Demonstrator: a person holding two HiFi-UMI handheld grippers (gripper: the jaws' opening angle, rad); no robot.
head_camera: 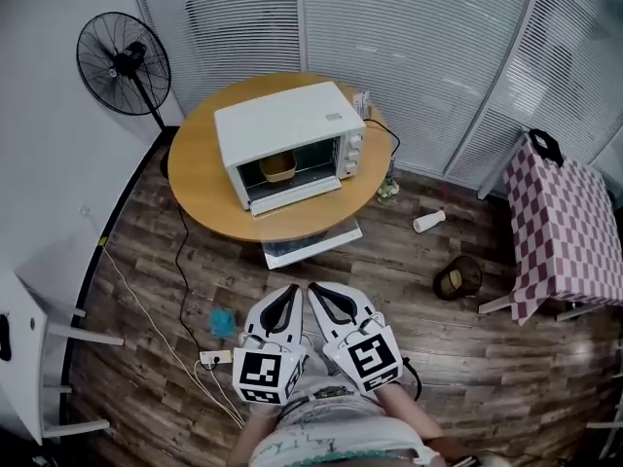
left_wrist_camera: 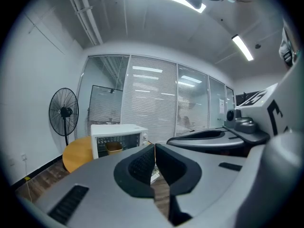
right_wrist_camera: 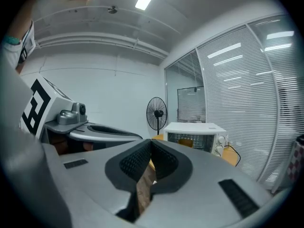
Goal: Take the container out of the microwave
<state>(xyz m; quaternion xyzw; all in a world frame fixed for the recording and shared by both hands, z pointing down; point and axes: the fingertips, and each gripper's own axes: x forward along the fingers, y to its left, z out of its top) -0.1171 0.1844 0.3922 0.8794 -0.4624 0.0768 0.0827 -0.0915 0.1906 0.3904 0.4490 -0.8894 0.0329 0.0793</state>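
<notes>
Yellow container (head_camera: pixel 277 167) sat inside the white microwave (head_camera: pixel 282 125) on the round wooden table (head_camera: pixel 200 178), showing at the oven's front; its contents could not be made out. Left gripper (head_camera: pixel 290 290) and right gripper (head_camera: pixel 316 290) were side by side near the person's body, well apart from the table; both had jaws pressed together with nothing between them. A white cup (head_camera: pixel 428 222) lay on its side on the floor, near a dark round basket (head_camera: pixel 458 277); basket contents unclear.
</notes>
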